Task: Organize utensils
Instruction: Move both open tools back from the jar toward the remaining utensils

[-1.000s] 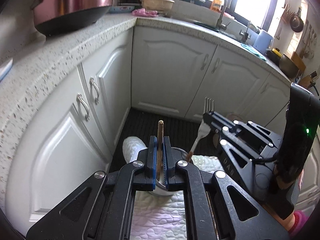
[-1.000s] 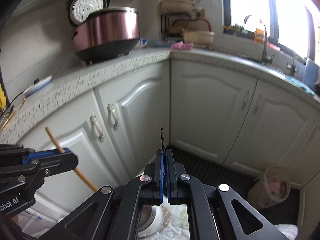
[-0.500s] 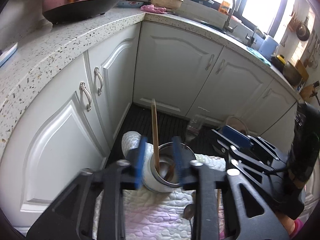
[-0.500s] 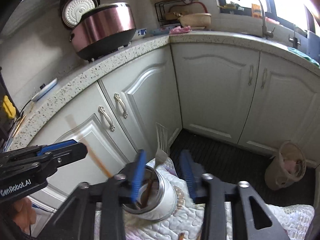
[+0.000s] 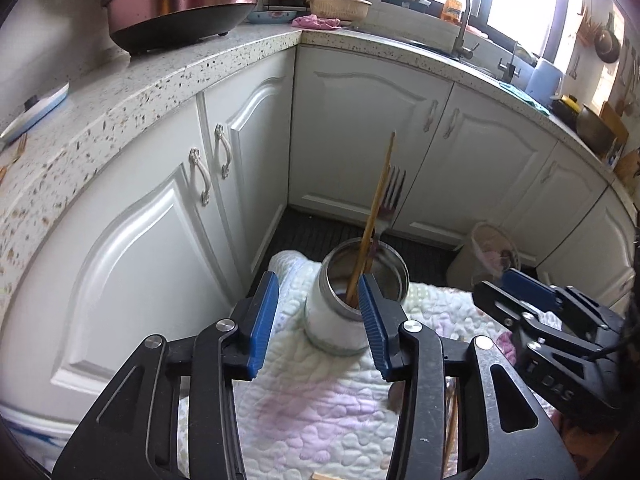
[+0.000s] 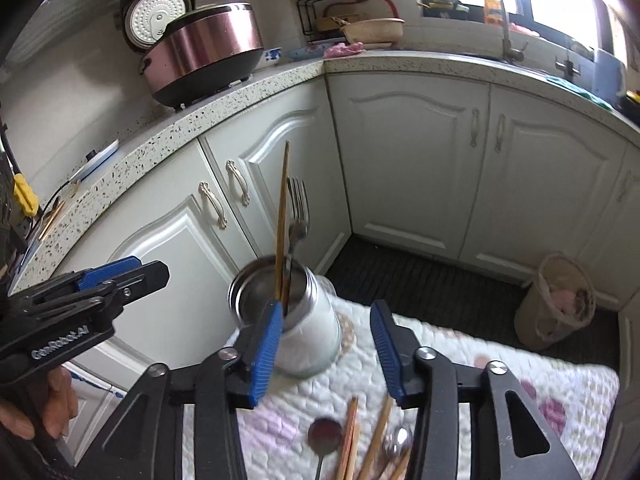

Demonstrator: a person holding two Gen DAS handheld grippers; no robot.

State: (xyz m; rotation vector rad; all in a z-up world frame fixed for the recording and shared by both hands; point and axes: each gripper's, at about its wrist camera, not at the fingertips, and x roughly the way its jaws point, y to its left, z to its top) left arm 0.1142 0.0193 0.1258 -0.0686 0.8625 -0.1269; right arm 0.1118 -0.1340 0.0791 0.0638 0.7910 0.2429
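A metal utensil holder (image 5: 352,304) with a white body stands on the quilted cloth (image 5: 312,408). A wooden chopstick (image 5: 376,208) and a fork (image 5: 390,200) lean in it, tips up. My left gripper (image 5: 317,300) hangs just short of the holder, its jaws opening, with nothing gripped. In the right wrist view the holder (image 6: 304,332) sits by the left finger of my right gripper (image 6: 326,312), whose jaws are also opening and hold nothing. Loose chopsticks (image 6: 350,440) and a spoon (image 6: 325,436) lie on the cloth below it. My left gripper (image 6: 148,270) shows at the left.
White cabinet doors (image 5: 360,140) and a speckled counter (image 5: 120,100) with a pink rice cooker (image 5: 180,0) wrap around behind. A small waste basket (image 6: 560,304) stands on the dark floor mat at the right. A hand (image 6: 48,412) grips the left tool.
The left gripper was shut on the chopstick and the right on the fork. Both have opened; the two utensils now stand in the holder, and both grippers have drawn back from it.
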